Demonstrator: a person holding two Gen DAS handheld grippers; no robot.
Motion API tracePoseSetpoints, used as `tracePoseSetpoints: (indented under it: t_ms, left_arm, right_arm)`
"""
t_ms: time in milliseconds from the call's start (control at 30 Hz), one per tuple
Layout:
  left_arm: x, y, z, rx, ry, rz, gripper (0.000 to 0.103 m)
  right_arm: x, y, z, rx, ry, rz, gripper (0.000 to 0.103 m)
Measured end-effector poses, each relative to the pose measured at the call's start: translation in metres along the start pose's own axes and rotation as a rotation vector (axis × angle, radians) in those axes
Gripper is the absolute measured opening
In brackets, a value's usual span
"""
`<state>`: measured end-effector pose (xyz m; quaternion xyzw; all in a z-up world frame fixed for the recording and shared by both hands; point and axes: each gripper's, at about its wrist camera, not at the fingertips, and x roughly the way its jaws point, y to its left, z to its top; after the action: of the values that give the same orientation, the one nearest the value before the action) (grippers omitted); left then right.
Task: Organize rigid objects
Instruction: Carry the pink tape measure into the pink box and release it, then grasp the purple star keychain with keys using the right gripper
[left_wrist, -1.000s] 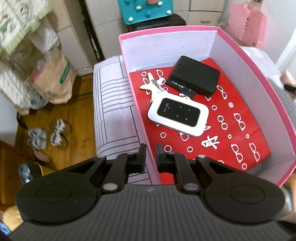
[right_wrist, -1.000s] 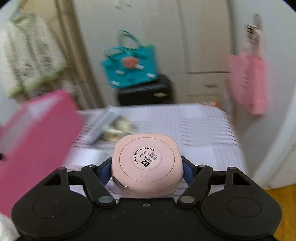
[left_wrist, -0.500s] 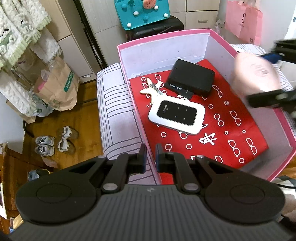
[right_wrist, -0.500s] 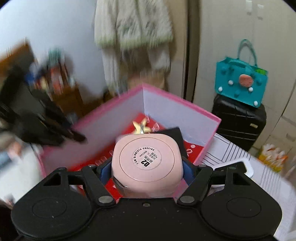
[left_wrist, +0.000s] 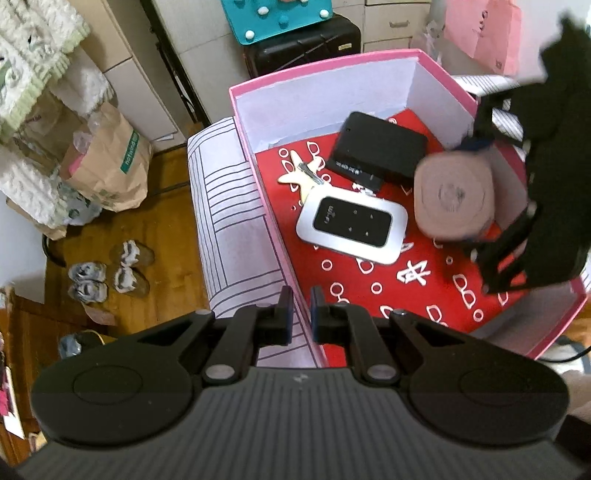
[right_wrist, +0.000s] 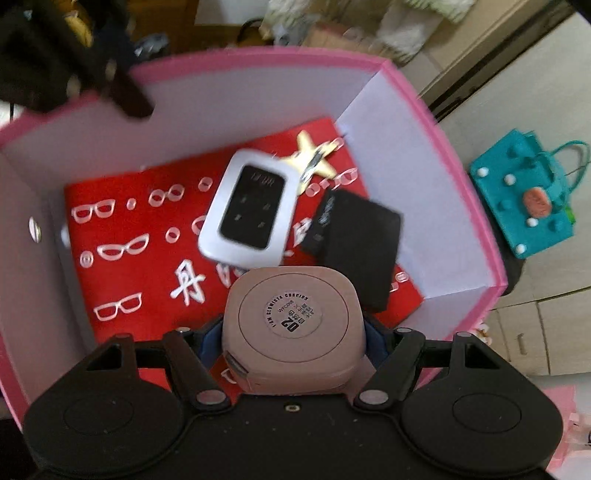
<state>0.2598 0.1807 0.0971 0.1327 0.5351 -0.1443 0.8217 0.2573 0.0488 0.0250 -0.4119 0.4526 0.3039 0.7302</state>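
A pink box (left_wrist: 325, 68) with white walls and a red patterned liner (left_wrist: 369, 280) holds a white wifi router (left_wrist: 351, 229), a flat black case (left_wrist: 380, 149) and a star-shaped key tag (left_wrist: 301, 173). My left gripper (left_wrist: 300, 310) is shut on the box's near wall, the rim pinched between its fingers. My right gripper (right_wrist: 291, 334) is shut on a rounded pink compact case (right_wrist: 291, 325) and hangs over the liner at the box's right side, close to the router (right_wrist: 251, 210) and the black case (right_wrist: 354, 240). The left wrist view shows the pink case (left_wrist: 454, 195) blurred.
The box sits on a striped white cover (left_wrist: 236, 229). On the wooden floor to the left lie a brown paper bag (left_wrist: 107, 166) and small shoes (left_wrist: 110, 273). Behind the box stand a black suitcase (left_wrist: 306, 44) and a teal bag (right_wrist: 524, 195).
My right gripper has swung with the pink case from over the striped cover to above the box's inside, rolling as it came. The left gripper has stayed on the wall.
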Motion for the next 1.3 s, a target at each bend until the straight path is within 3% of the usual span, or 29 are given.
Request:
tracePoseSetpoints:
  t_ms: [67, 267, 533, 767, 867, 967, 1067, 1100, 1300]
  left_arm:
    - [0.000, 0.004, 0.004, -0.023, 0.001, -0.014, 0.008]
    - [0.000, 0.005, 0.004, -0.035, -0.009, -0.027, 0.008]
    - [-0.001, 0.015, 0.002, -0.074, -0.015, -0.076, 0.009]
    - [-0.002, 0.011, -0.002, -0.062, -0.053, -0.053, 0.009]
    - [-0.004, 0.009, -0.003, -0.064, -0.060, -0.042, 0.008]
    - [-0.004, 0.010, -0.004, -0.077, -0.068, -0.046, 0.008]
    - [-0.003, 0.010, -0.003, -0.102, -0.091, -0.029, 0.008]
    - [-0.003, 0.009, -0.002, -0.100, -0.096, -0.019, 0.008]
    - [-0.004, 0.007, -0.004, -0.105, -0.098, -0.004, 0.007]
  right_arm:
    - [0.008, 0.001, 0.001, -0.010, 0.014, 0.010, 0.077]
    - [0.001, -0.010, 0.000, 0.074, -0.077, -0.034, 0.081]
    - [-0.060, -0.021, -0.043, 0.205, -0.270, -0.066, 0.081]
    - [-0.103, -0.026, -0.112, 0.412, -0.450, -0.179, 0.082]
    - [-0.099, -0.024, -0.142, 0.521, -0.463, -0.253, 0.082]
    - [-0.087, -0.020, -0.183, 0.642, -0.548, -0.287, 0.079]
    - [-0.062, -0.005, -0.217, 0.790, -0.552, -0.397, 0.077]
    - [-0.054, -0.001, -0.227, 0.838, -0.560, -0.395, 0.077]
    - [-0.025, 0.006, -0.266, 1.062, -0.598, -0.187, 0.069]
